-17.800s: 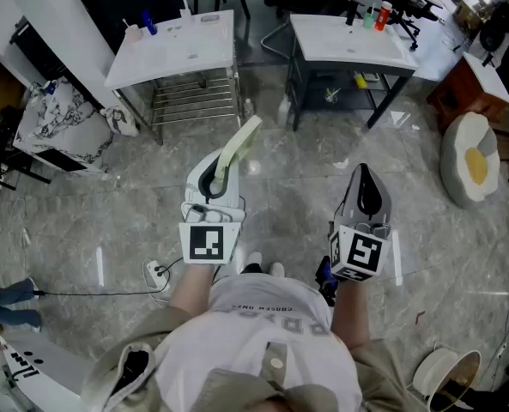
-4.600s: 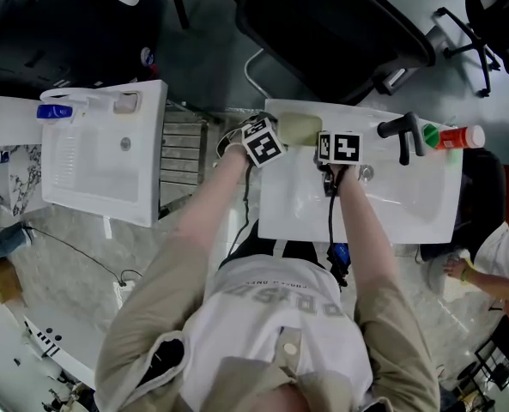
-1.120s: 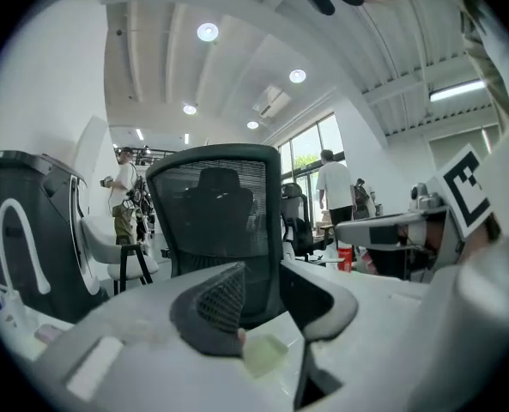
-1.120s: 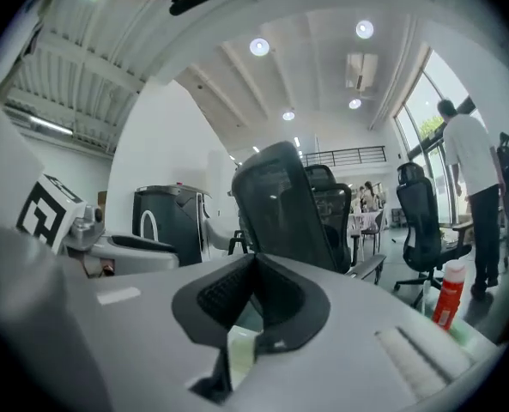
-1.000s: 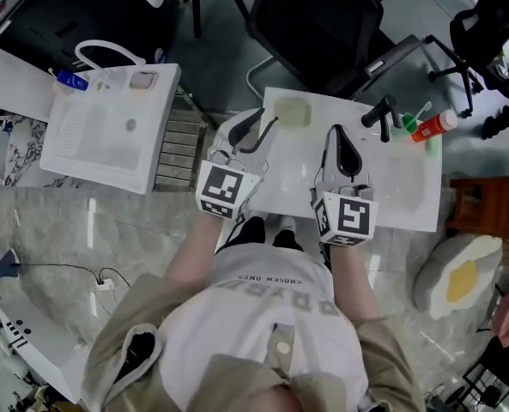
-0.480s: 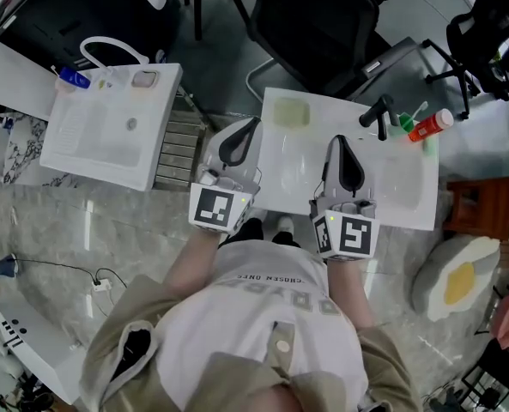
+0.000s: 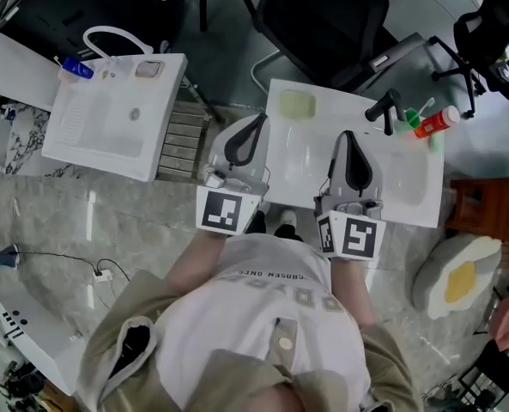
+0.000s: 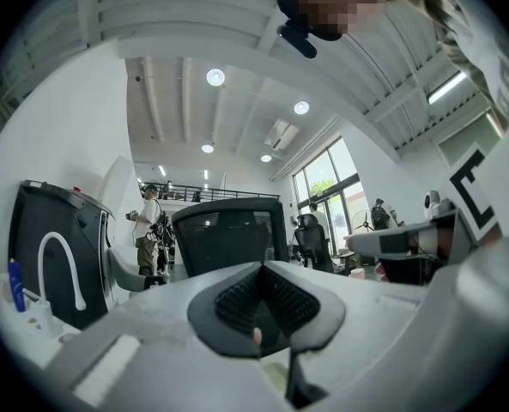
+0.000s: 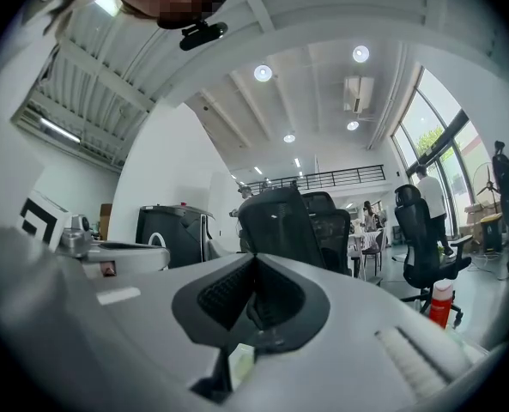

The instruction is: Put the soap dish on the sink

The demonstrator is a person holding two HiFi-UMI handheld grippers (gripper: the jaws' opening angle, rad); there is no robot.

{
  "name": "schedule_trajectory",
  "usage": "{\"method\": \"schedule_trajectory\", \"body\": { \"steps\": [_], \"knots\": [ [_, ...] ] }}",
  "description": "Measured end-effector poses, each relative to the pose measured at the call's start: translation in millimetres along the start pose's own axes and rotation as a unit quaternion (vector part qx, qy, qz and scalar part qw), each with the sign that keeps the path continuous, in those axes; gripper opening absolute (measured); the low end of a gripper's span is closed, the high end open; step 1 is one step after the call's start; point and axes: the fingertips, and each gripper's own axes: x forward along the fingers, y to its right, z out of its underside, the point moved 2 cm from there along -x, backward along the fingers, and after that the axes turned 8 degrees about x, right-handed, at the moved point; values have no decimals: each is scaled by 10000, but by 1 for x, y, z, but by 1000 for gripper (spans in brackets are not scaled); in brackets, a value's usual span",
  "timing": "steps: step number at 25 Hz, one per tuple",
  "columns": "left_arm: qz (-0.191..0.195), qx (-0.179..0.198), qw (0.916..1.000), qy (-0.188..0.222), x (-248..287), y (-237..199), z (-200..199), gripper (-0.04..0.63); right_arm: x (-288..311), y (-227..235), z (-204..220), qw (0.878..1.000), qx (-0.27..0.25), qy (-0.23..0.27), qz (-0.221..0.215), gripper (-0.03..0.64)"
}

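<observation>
Nearest the head camera, the person's white shirt carries a small printed line across the chest that seems to say "CHOSEN ONES"; the larger letters under it cannot be read. Just beyond, each gripper's cube shows a black-and-white square pattern with no words. The left gripper reaches out level over the left edge of the white sink, its jaws clenched together with nothing between them, as the left gripper view confirms. The right gripper lies level over the basin, well apart from the left one, and its jaws are likewise pressed together and empty. Farther on, the pale green soap dish lies flat on the sink's far left corner, beyond the left gripper's tip and clear of both grippers. Its long axis runs left to right along the far rim. To its right stand a black faucet and a red bottle whose label is too small to read. Beyond the sink stands a black office chair.
</observation>
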Motion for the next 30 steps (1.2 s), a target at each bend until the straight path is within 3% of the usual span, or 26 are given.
{"method": "schedule_trajectory", "body": {
  "steps": [12, 30],
  "knots": [
    [-225, -65, 9997, 37, 0, -4, -1, 8, 1, -4, 4, 9996, -283, 42, 10, 2],
    [-118, -43, 9999, -103, 5, 1, 4, 8, 3, -6, 2, 9998, -204, 67, -48, 1]
  ]
}}
